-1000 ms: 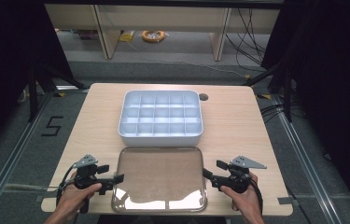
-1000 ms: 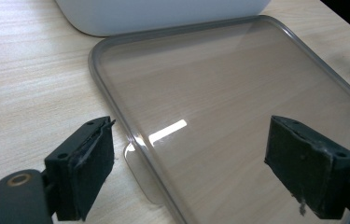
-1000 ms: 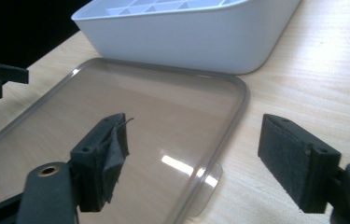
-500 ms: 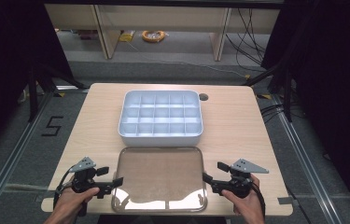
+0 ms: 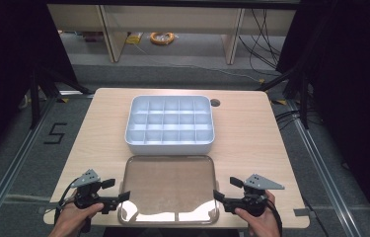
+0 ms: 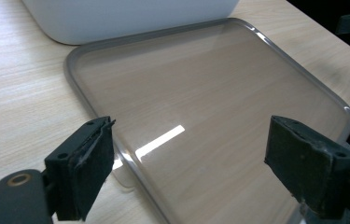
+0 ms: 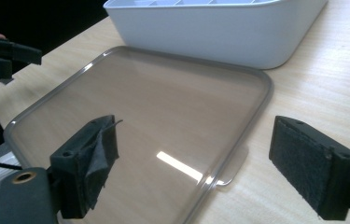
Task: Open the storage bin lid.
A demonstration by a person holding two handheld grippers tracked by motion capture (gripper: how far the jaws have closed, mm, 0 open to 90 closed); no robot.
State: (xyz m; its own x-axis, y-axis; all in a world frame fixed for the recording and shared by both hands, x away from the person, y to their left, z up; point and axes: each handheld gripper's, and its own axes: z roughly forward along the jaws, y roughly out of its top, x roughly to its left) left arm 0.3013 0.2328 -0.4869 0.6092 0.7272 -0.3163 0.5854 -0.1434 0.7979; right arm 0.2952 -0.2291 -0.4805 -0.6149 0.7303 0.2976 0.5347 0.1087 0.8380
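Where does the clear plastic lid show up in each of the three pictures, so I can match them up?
High view: the clear lid lies flat, bottom centre, between both grippers.
Left gripper view: it spans the middle and right, its left edge by the left jaw.
Right gripper view: it spans the left and centre.
Shared landmark: the white compartment tray just beyond the lid.

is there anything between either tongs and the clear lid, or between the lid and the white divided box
Nothing visible. The left tongs and right tongs stand open at the side edges of the clear, flat plastic lid, with bare wooden table between. The white compartment box sits just beyond the lid's far edge.
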